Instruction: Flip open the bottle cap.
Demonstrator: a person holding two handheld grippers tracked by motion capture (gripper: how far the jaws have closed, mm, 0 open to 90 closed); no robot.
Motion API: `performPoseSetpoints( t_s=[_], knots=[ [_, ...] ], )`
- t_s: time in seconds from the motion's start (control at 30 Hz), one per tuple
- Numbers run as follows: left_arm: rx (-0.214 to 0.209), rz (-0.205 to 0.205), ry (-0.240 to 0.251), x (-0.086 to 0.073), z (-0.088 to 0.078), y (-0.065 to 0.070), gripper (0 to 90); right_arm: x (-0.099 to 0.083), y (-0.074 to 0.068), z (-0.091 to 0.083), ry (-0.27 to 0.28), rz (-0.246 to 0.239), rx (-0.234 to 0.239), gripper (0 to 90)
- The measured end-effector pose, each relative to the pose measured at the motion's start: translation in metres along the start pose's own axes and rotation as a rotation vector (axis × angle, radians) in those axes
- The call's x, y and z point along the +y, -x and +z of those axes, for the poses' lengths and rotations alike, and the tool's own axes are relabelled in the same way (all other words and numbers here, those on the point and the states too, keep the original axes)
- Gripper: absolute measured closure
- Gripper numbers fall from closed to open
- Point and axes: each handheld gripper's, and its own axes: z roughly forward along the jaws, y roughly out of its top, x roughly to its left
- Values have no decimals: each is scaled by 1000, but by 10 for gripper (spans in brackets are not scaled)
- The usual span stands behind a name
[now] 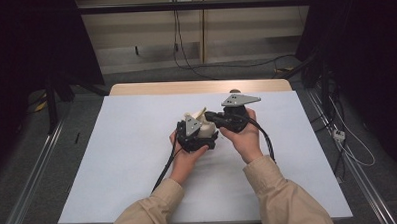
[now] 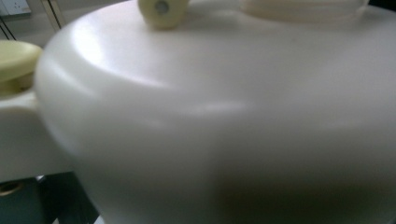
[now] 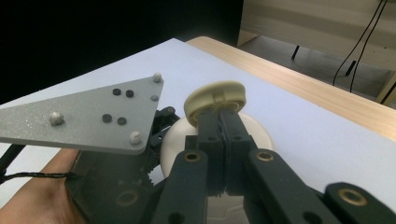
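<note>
A person holds both grippers close together over the middle of the table. A white rounded container point(image 1: 206, 130) sits in my left gripper point(image 1: 202, 134), so close to its camera that its smooth wall point(image 2: 224, 116) hides the jaws; a small cream knob point(image 2: 161, 9) shows at its top. A cream round lid point(image 3: 215, 95) stands tilted above the white body point(image 3: 177, 135). My right gripper point(image 3: 220, 115) has its jaws pressed together on the ridge under that lid. In the high view the right gripper point(image 1: 212, 116) reaches in from the right to the cream lid point(image 1: 196, 115).
A white sheet point(image 1: 133, 159) covers the table, with a wooden strip point(image 1: 185, 87) along the far edge. Black cables trail from both grippers toward the person. The left gripper's grey plate point(image 3: 93, 112) lies close to the right jaws. Dark curtains and floor rails flank the table.
</note>
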Motion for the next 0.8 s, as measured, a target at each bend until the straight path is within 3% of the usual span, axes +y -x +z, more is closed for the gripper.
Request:
performPoseSetpoints(
  t_s=[0.8],
  knots=[
    [1, 2, -2, 0, 0, 0, 48, 3, 0, 6, 8, 4, 10, 890]
  ],
)
